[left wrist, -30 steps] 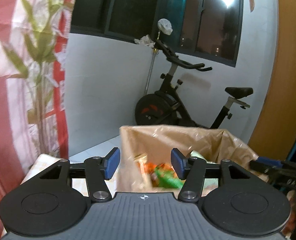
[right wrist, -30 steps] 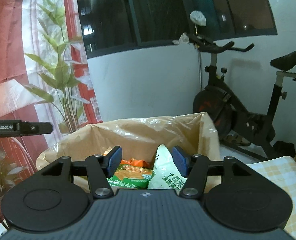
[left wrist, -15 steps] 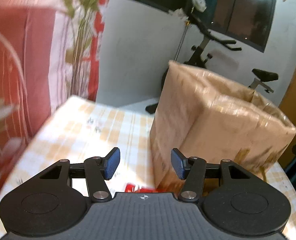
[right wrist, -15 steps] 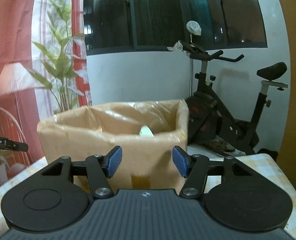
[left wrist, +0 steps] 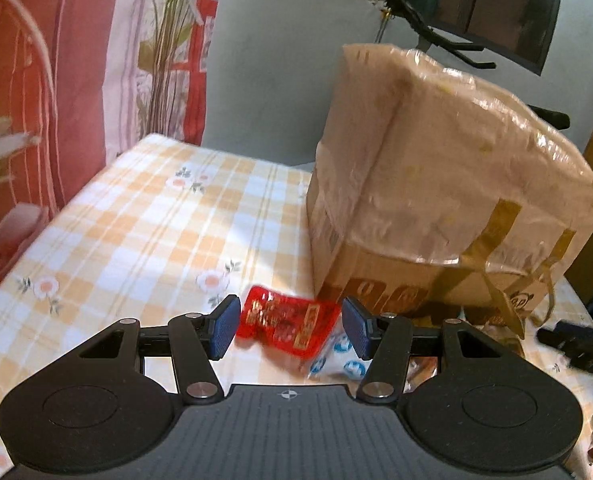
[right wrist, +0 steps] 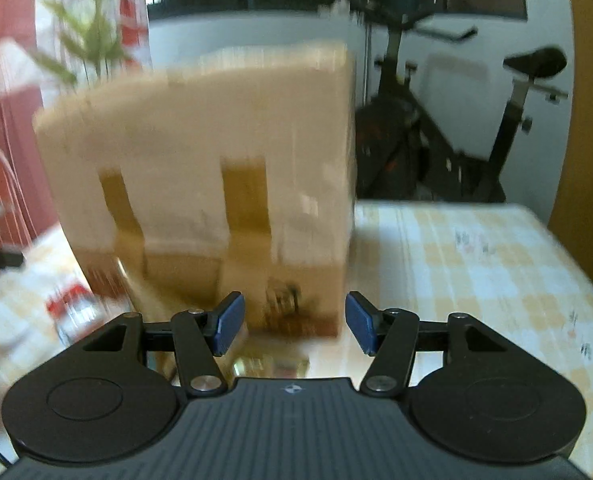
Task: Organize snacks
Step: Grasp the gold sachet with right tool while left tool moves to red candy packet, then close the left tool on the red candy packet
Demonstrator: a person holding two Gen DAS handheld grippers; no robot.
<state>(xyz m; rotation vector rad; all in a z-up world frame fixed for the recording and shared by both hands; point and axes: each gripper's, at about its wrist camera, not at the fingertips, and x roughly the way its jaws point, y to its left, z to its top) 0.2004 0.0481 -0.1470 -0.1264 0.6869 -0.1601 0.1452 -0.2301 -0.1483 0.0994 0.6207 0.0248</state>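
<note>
A tall cardboard box (left wrist: 436,184) lined with clear plastic stands on the checked tablecloth (left wrist: 144,220). By its near left corner lies a red snack packet (left wrist: 288,320), with a white and blue packet (left wrist: 336,356) beside it. My left gripper (left wrist: 291,332) hangs open just over the red packet, which shows between its blue pads (left wrist: 226,330) without touching them. My right gripper (right wrist: 292,326) is open and empty, low in front of the blurred box (right wrist: 200,152). A shiny packet (right wrist: 272,364) lies under it, and the red packet (right wrist: 72,304) shows at its left.
An exercise bike (right wrist: 456,140) stands behind the table on the right. A red and pink curtain with a plant (left wrist: 168,40) is at the left. The other gripper's tip (left wrist: 576,344) shows at the right edge. Bare tablecloth (right wrist: 476,260) lies right of the box.
Both grippers have dropped from above the box's open top to table height in front of it. The snacks inside the box are out of sight; the red packet has come into view.
</note>
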